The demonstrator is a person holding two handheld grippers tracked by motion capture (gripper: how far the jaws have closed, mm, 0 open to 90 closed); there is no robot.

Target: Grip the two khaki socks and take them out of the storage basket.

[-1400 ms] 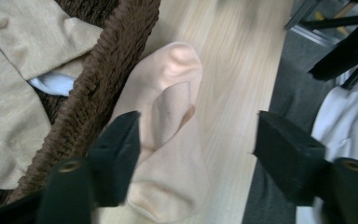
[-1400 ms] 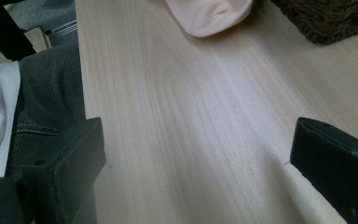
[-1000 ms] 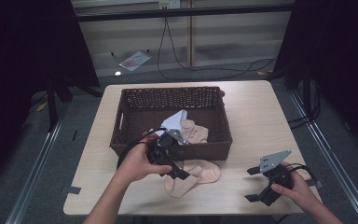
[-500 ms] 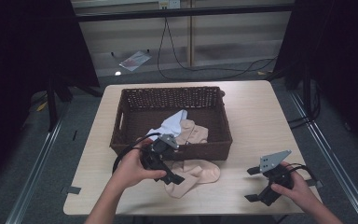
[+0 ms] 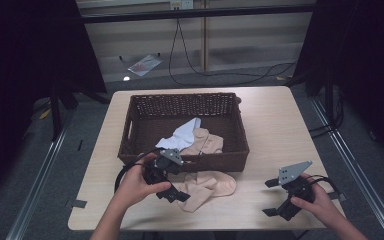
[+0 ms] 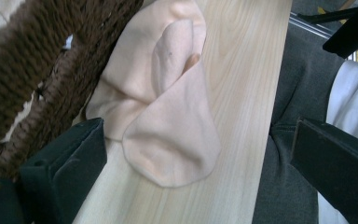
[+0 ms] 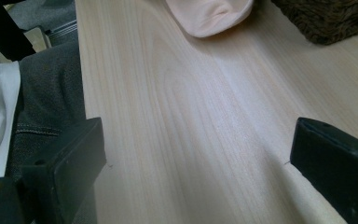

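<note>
I was on the pickup step: my left gripper (image 5: 172,192) hung over the peach sock (image 6: 168,121) lying on the table (image 5: 275,125) just outside the basket's (image 5: 130,127) near wall. Its jaws had just been opening and stood spread, the sock between them but unpinched. Next, I judged, it needed to drop and close on the folded toe end. The near table edge ran close beside the sock, so little room there; the basket wall crowded the other side. My right gripper (image 5: 280,197), jaws spread and empty, rested well right of the basket.

Bare table (image 5: 270,125) right, basket (image 5: 232,162) walls off middle
</note>
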